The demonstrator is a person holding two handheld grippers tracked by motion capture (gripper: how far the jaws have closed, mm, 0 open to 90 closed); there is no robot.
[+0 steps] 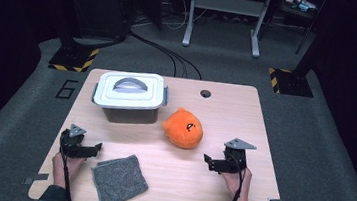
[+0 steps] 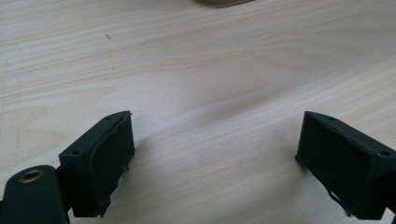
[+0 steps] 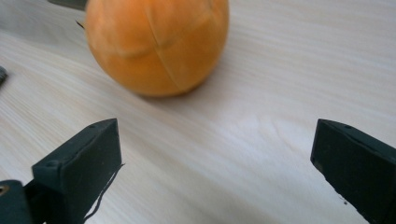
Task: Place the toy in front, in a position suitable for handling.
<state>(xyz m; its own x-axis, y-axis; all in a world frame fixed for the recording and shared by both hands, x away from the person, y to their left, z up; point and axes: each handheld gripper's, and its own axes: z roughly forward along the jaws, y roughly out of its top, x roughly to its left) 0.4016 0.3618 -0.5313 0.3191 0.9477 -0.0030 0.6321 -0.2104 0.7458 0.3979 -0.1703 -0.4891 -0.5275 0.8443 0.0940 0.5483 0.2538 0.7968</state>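
An orange plush toy (image 1: pixel 183 127) with a small face lies near the middle of the wooden table (image 1: pixel 235 111); the right gripper view shows the toy (image 3: pixel 156 44) close ahead, up and left of the jaws. Behind it stands a white-lidded storage box (image 1: pixel 129 97) with a grey handle and side clips. A grey cloth (image 1: pixel 119 180) lies flat at the front left. My left gripper (image 1: pixel 97 148) rests open on the table beside the cloth, nothing between its jaws (image 2: pixel 215 158). My right gripper (image 1: pixel 208 162) is open too, just right and in front of the toy (image 3: pixel 212 168).
A round cable hole (image 1: pixel 205 93) sits at the table's far edge. Beyond the table are a carpeted floor, black cables, a grey metal frame (image 1: pixel 224 15) and yellow-black striped stand bases (image 1: pixel 72 60).
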